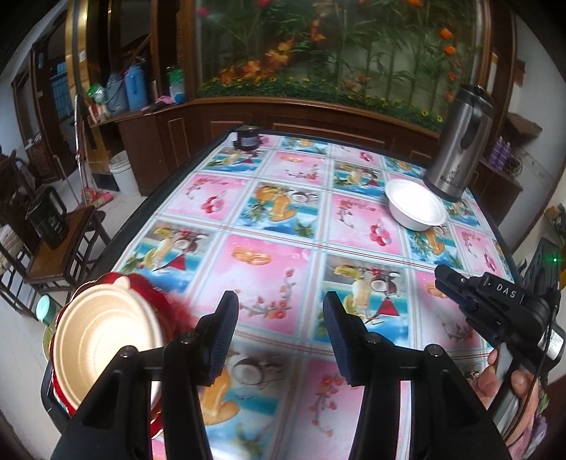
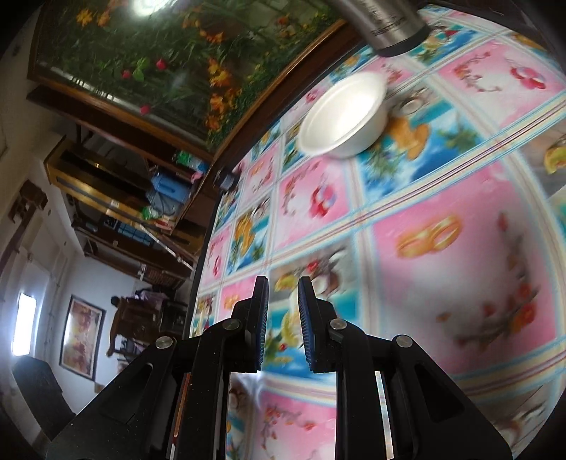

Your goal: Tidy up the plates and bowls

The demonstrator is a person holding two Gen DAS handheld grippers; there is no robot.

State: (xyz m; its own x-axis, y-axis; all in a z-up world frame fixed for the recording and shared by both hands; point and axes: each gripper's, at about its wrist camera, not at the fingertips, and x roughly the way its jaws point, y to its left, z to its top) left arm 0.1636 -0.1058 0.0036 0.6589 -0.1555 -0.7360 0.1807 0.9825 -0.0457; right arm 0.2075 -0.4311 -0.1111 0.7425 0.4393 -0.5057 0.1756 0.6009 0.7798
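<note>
While we hold the left gripper (image 1: 279,318) above the near part of the table (image 1: 283,198), its jaws stand wide apart with nothing between them. Just left of it, at the near left corner, sits a stack of bowls (image 1: 106,350): a cream bowl on top, red ones beneath it (how many we cannot tell, since the gripper's frame covers the lower part). The stack's red rim is blurred where it nears the left finger, and we cannot tell whether the two touch.

Toward the far right of the table stands a white bowl (image 1: 415,205), upright and apart from the stack, just in front of a steel flask (image 1: 456,141). From the right wrist view, which is tilted and smeared with motion, we see the same white bowl (image 2: 343,115) beside the base of the flask (image 2: 389,24), well ahead of the right gripper (image 2: 283,318). That gripper's jaws are narrowly parted, a slim gap showing between the blue pads (image 2: 306,325), and they pinch nothing. In the left wrist view the right gripper (image 1: 442,279) hangs over the right side of the table, our hand (image 1: 509,382) wrapped round its handle.

A small dark jar (image 1: 247,136) sits at the far edge of the flowered tablecloth.
</note>
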